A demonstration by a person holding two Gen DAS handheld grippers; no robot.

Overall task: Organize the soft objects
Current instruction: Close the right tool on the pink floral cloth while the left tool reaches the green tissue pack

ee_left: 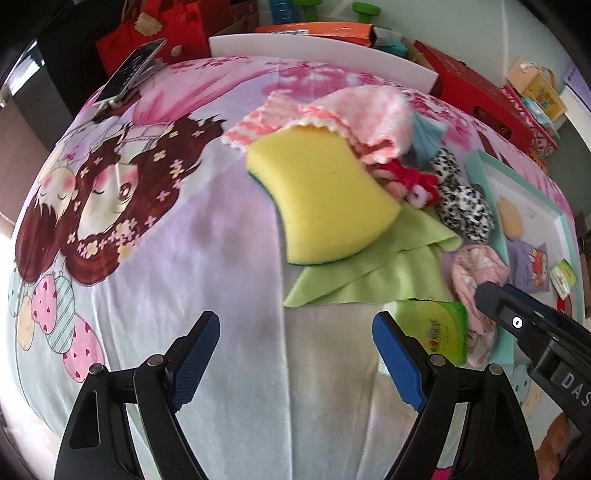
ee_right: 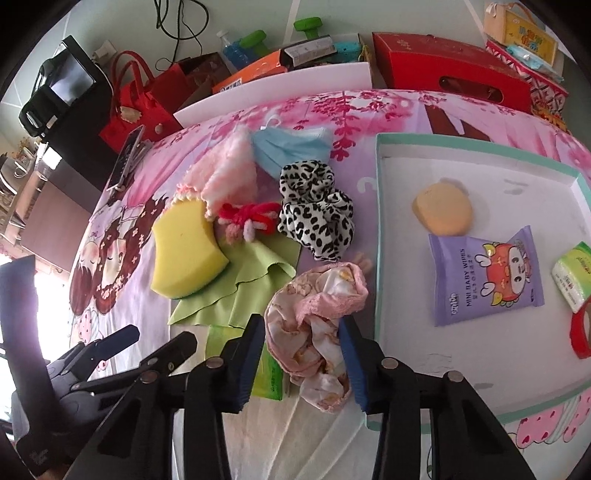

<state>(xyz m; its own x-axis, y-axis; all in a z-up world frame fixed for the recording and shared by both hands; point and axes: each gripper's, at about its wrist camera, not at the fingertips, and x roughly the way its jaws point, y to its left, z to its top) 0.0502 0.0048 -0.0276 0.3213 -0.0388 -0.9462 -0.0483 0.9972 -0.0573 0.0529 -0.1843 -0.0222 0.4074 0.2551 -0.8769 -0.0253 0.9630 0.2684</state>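
Right wrist view: the right gripper (ee_right: 303,354) has its jaws clamped on the pink cloth (ee_right: 317,314); the left gripper (ee_left: 295,363) jaws stand apart over bare bedsheet (ee_left: 221,277).

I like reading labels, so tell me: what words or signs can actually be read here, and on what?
"MINI BABY WIPES": purple wipes pack in the tray.
"DAS": black body of the right gripper, cut off at the picture's edge.
Green tissue pack: red and yellow print, too blurred to read.
Small green-white pack: print too small.
Yellow box: characters, not legible.
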